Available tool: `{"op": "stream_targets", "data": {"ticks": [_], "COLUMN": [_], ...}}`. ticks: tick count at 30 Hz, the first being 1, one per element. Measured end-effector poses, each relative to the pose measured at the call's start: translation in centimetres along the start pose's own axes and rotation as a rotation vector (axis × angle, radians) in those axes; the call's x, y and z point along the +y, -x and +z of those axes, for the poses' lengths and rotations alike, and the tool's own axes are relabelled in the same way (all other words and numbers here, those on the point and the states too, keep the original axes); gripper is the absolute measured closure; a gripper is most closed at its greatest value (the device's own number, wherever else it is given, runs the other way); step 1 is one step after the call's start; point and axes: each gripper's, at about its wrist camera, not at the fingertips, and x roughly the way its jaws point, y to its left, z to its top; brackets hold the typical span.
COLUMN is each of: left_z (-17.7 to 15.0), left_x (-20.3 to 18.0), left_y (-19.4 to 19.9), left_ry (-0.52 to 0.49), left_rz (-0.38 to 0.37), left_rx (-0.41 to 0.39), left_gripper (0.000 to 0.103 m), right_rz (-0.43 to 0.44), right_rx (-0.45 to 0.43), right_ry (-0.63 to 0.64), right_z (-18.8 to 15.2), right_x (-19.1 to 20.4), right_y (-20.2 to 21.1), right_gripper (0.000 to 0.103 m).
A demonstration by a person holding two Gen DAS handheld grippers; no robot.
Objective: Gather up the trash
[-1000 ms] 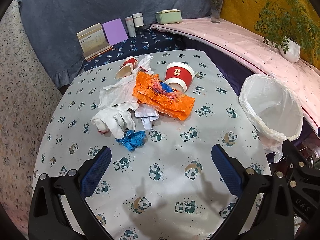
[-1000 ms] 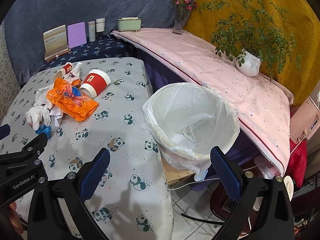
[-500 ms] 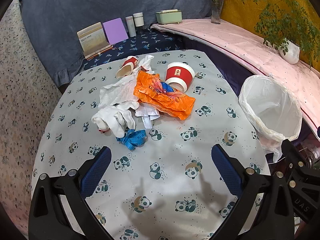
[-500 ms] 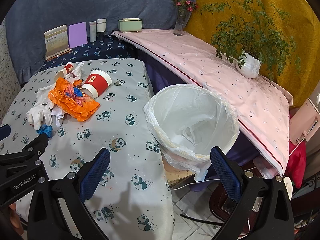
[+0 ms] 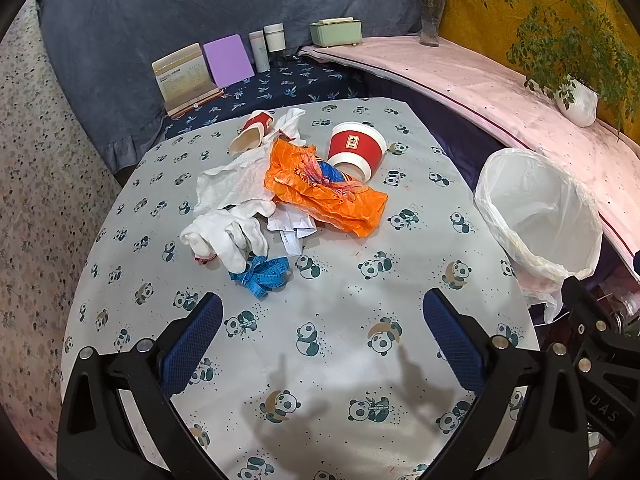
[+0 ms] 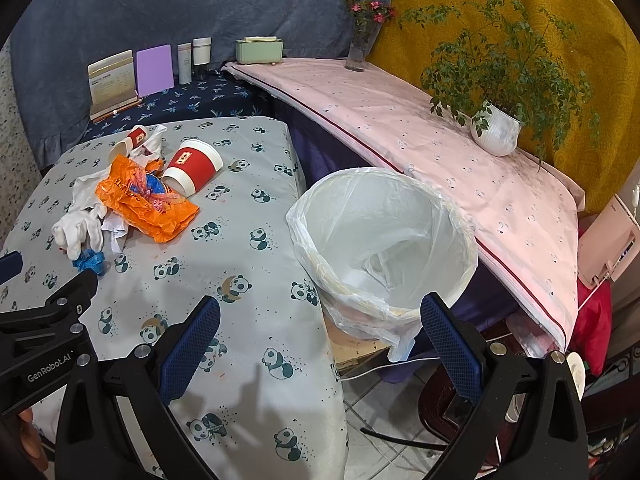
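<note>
Left gripper (image 5: 322, 316): we see it held above the near part of the table, blue pads spread wide, nothing between them.
Right gripper (image 6: 320, 320): also spread wide and empty, hanging over the table edge and the bin's near rim.
Table (image 5: 400, 240): one, under a panda-print cloth.
Trash pile: all on the far-left part of the table, well apart from both grippers.
Cups: we count two, both red and white and on their sides: a big one (image 5: 356, 150) and a small one (image 5: 252, 130).
Bag: one orange plastic bag (image 5: 324, 188), touching the big cup.
Glove: one white glove (image 5: 226, 234).
Tissue: one crumpled white piece (image 5: 236, 180).
Tape: one blue measuring tape (image 5: 264, 274), just beside the glove.
Paper slips: one small bunch (image 5: 290, 226); we can't count them.
Bin (image 6: 384, 240): one, white liner, just beside the table's right edge.
</note>
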Motion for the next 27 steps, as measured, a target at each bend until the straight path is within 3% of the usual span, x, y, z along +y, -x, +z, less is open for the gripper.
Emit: {"op": "stream_targets", "data": {"ticks": [27], "left_z": [-0.01], "left_x": [-0.14], "left_y": [-0.17], "left_ry": [0.002], "left_rz": [-0.014], "left_rx": [0.010], "left_gripper": [0.007], "right_rz": [-0.002], "right_rx": [0.001], "right_ry": [-0.005], "right_z": [-0.02], "right_x": [-0.22], "right_y": [0.01], "right_gripper": [0.007]}}
